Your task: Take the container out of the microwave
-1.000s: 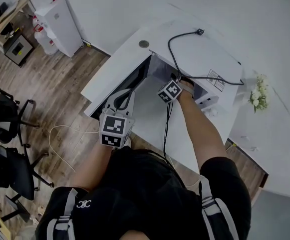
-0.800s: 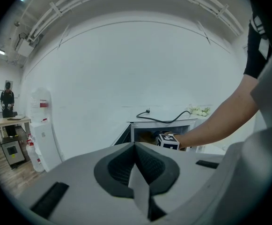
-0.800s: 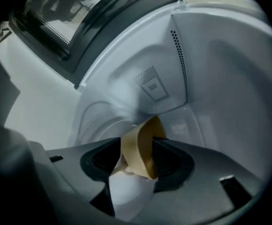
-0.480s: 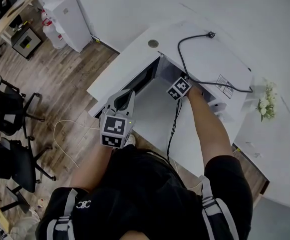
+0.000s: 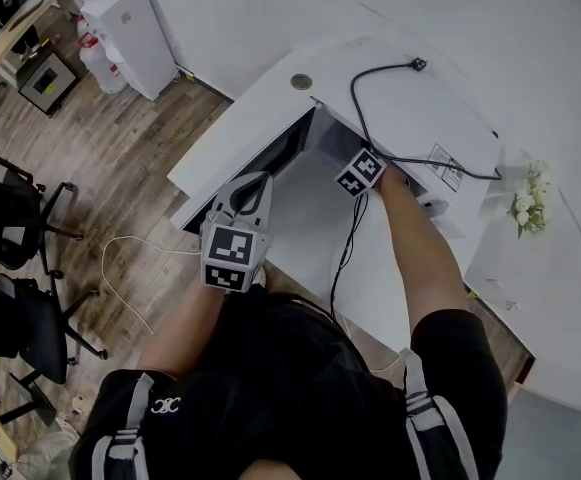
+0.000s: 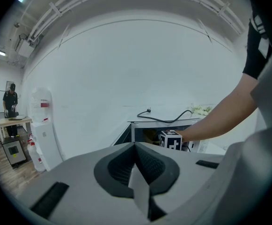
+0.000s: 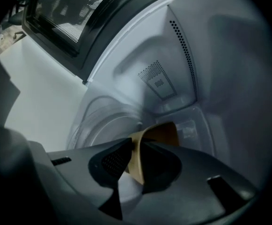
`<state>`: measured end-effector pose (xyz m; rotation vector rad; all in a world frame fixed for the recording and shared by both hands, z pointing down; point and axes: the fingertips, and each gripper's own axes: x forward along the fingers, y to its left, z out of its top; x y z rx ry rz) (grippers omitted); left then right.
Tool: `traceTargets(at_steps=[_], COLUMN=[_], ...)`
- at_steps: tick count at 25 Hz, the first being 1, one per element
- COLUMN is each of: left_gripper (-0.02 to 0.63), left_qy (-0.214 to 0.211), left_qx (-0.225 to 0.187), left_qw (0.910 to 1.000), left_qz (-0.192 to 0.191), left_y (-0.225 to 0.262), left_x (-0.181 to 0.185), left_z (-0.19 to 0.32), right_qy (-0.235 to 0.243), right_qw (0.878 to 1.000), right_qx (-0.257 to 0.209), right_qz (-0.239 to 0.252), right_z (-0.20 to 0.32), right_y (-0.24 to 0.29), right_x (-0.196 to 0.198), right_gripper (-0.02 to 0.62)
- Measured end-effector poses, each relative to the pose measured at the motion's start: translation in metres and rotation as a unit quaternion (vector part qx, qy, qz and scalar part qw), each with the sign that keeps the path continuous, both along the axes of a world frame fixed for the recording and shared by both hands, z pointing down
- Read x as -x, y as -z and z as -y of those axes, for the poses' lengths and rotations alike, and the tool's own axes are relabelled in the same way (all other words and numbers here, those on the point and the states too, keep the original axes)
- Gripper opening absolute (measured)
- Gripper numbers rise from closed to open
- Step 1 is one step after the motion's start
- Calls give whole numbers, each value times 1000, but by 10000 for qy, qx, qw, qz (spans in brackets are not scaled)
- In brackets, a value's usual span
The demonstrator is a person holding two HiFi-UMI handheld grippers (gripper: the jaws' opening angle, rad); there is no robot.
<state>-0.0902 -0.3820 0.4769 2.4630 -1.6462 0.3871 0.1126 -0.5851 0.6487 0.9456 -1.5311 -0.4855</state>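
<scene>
My right gripper (image 7: pixel 135 149) has just been closing its jaws, which now pinch the container (image 7: pixel 163 134) wall. The container is still inside the microwave (image 7: pixel 182 55), so lifting it out remains. My left gripper (image 6: pixel 136 168) has its jaws together, empty.

Right gripper (image 7: pixel 135 161) jaws just closing on container (image 7: pixel 162 134); left gripper (image 6: pixel 135 146) shut

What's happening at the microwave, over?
Right gripper in microwave, jaws just closing on container wall. Left gripper shut, empty, outside. Container not out yet. Door open, nothing in the way.
</scene>
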Motion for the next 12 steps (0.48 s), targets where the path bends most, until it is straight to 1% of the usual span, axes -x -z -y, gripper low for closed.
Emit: traceTargets(at_steps=[9,12], left_gripper=[0,0], left_qy=[-59,-82], left_qx=[16,16], left_qw=[9999,9999], left_qz=[-98,-138], left_y=[-1,-1], left_x=[-9,-11], left_z=[-8,-12], right_qy=[256,282], right_qw=[9994,9992], right_qx=[78,167], right_qz=[198,219], right_z=[-21,-31], right_y=[13,11], right_x=[11,15], right_gripper=[66,66])
